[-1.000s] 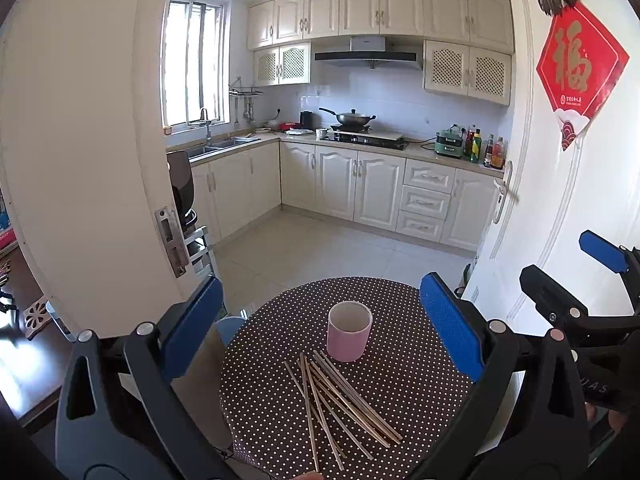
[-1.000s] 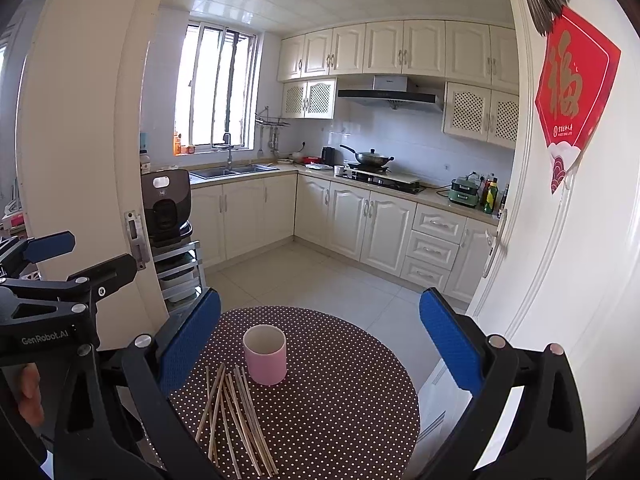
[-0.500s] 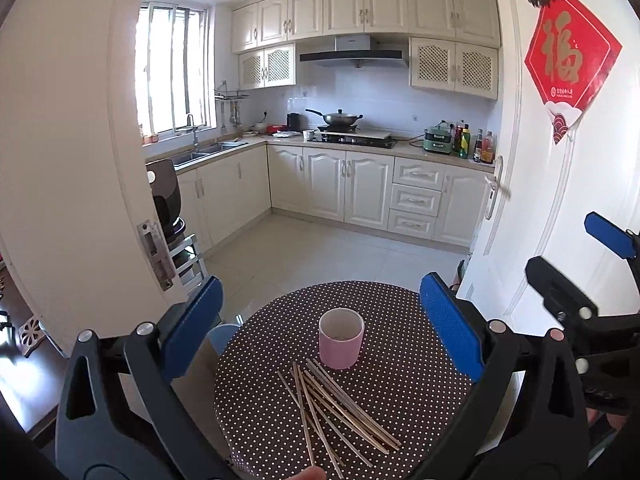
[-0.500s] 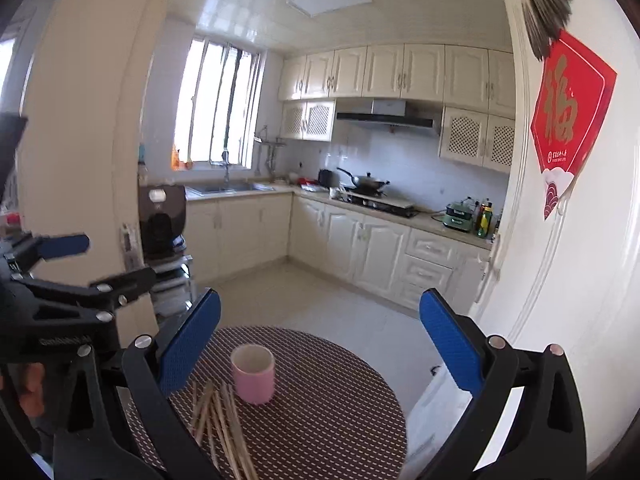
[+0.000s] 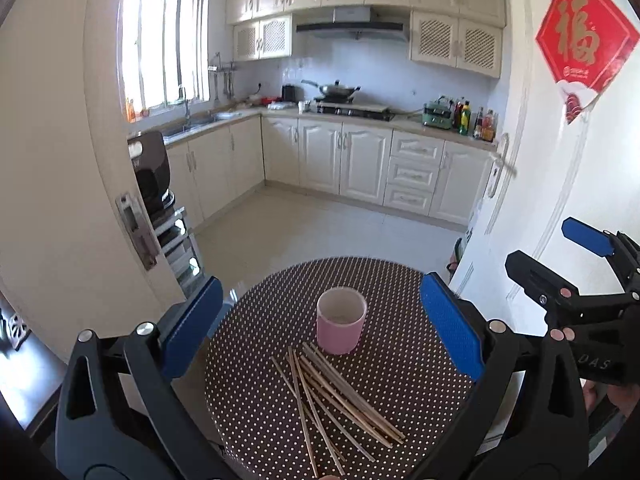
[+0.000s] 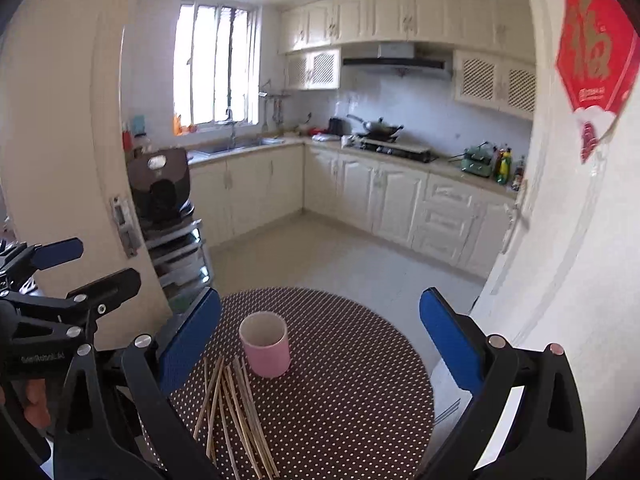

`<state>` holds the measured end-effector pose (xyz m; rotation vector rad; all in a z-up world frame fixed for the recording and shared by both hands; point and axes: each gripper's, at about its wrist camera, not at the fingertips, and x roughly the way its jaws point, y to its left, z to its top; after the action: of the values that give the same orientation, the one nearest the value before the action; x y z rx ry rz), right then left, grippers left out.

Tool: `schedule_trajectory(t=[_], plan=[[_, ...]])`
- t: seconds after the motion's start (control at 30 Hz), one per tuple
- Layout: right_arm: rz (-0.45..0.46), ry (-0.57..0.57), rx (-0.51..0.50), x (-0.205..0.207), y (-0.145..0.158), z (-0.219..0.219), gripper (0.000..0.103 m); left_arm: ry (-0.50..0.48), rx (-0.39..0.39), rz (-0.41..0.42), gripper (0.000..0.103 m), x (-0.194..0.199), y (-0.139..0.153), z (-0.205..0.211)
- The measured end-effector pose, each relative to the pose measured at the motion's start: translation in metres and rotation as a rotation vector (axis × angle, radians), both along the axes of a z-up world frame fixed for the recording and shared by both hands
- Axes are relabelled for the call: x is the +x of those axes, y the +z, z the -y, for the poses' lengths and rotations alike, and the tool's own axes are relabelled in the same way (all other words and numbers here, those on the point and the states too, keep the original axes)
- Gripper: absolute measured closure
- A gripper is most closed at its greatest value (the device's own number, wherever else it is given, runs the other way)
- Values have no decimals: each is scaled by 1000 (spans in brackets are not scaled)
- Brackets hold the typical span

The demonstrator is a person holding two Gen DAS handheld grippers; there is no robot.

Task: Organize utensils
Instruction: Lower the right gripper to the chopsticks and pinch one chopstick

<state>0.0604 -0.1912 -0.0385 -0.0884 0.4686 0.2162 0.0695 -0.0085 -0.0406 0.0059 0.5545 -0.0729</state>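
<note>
A pink cup stands upright and empty near the middle of a round brown polka-dot table. Several wooden chopsticks lie loose in a fan on the cloth just in front of the cup. My left gripper hovers open above the table, holding nothing. My right gripper is also open and empty, raised above the table's right side. In the left wrist view the right gripper shows at the right edge; in the right wrist view the left gripper shows at the left edge.
The table stands in a doorway to a kitchen with cream cabinets. A white door with a red paper decoration is close on the right. A door frame and a wire rack with a black appliance stand on the left.
Both grippers have shifted slightly, the views tilting up then down again; the table, cup and chopsticks have not moved. Both stayed open.
</note>
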Motion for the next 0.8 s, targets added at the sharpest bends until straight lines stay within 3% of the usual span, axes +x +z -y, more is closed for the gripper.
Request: schedule_trajectory(t=[0.13,0.3,0.47,0.5,0.57,0.67,0.8], plan=[[-117,50,47,24,-21,-5,7,20,-4,-65,6,16,-22,-14],[-286,97,54,52,-64,-16,9,52,-68,-233,6,38,-75,-45],[-480,140,55,74,-118,-22,37,81,-70,-395,6,51,-139,-65],[-519,150,50,77,-129,-24,40,89,-61,-430,9,53,-153,-67],[-584,174,41,82,-146,-30,56,81,-68,-500,14,60,-182,-69],[-659,206,21,90,-169,-35,66,77,-72,-599,27,67,-215,-69],[-730,240,12,97,-191,-40,72,65,-76,-669,40,76,-245,-66]])
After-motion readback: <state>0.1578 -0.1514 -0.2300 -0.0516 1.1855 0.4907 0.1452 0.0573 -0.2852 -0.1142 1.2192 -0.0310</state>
